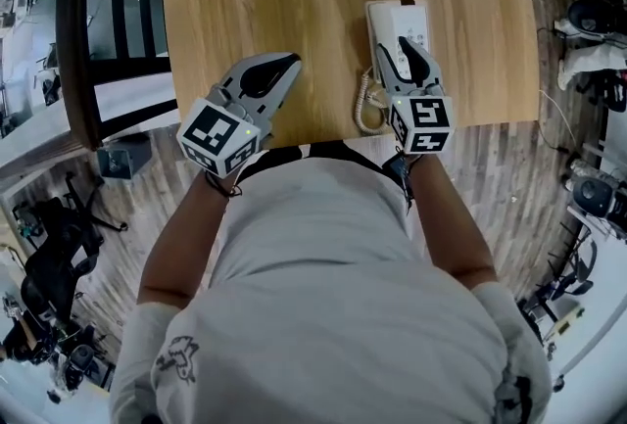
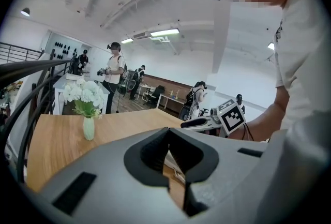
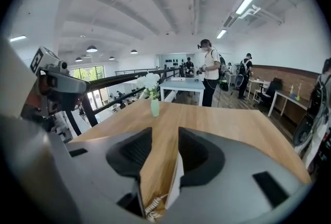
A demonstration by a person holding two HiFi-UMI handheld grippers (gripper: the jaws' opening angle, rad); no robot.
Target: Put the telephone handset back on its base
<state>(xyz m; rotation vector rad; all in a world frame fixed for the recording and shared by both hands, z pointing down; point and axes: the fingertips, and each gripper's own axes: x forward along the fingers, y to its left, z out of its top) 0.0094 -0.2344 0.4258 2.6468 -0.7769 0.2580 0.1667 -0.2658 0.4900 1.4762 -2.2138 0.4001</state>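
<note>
Right gripper (image 1: 411, 48): smooth grey plastic, tipped downward, fingers spread apart, gripping nothing. Just below those fingertips, a glossy white telephone (image 1: 402, 19) on pale wood-grain table (image 1: 480, 30); springy coiled cord (image 1: 369, 101) back toward the wrist. Left gripper (image 1: 289, 68): nearly level, fingers closed together, empty, well apart from the phone. Handset's seating on the base hard to judge, its near end hidden under the right fingers.

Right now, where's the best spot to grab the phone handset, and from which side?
Mid-handle, from straight above, jaws across its narrow width. The handset seems to lie lengthwise along the left side of the phone, pointing away from the person. The right gripper hangs open over it and hides part. Keep off the near end, where the coiled cord comes out.
</note>
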